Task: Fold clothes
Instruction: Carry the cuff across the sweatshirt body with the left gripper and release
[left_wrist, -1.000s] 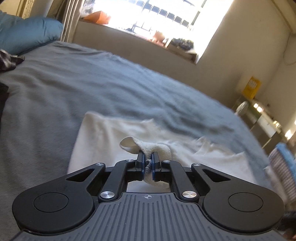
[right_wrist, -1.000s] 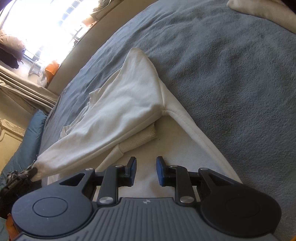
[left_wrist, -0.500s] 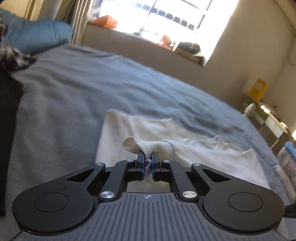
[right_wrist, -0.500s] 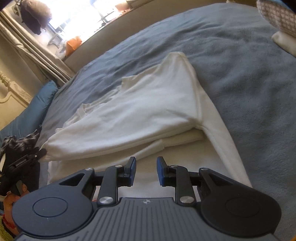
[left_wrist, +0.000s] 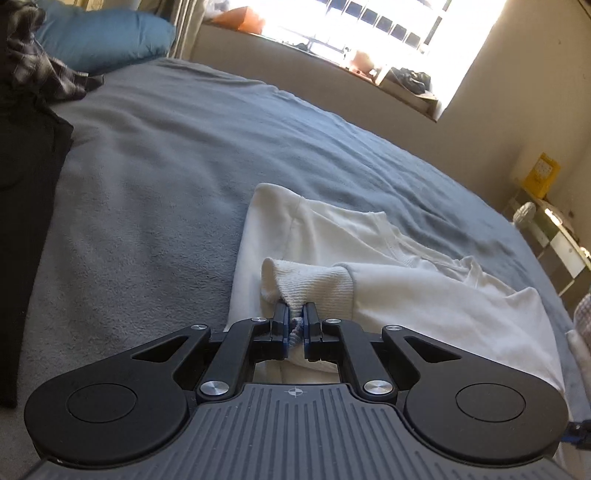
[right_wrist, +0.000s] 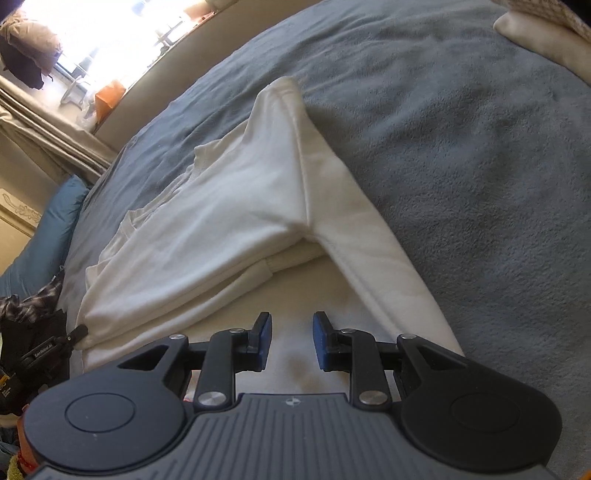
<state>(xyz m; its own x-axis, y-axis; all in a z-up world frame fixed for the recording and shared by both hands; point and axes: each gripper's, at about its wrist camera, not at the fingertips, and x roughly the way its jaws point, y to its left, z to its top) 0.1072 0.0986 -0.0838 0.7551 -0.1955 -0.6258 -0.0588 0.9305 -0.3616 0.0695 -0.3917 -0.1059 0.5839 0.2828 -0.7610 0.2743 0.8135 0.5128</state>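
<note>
Soft matt white cloth, ribbed at the cuff (left_wrist: 314, 284), is seen in the sweatshirt (right_wrist: 236, 206); the grey blanket (left_wrist: 166, 166) is fleecy; gripper bodies are matt black plastic

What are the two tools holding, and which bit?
The left tool pinches the white sweatshirt by its ribbed sleeve cuff. The right tool is open, holding nothing.

I see a grey blanket (left_wrist: 177, 155) covering the bed. Blue pillow (left_wrist: 107, 38) at the head end, with plaid cloth (left_wrist: 40, 74) and a dark garment (left_wrist: 26, 192) nearby. Bright window (left_wrist: 388, 29) behind; orange object (left_wrist: 245, 20) on its sill. Yellow box (left_wrist: 542, 175) by the wall.
</note>
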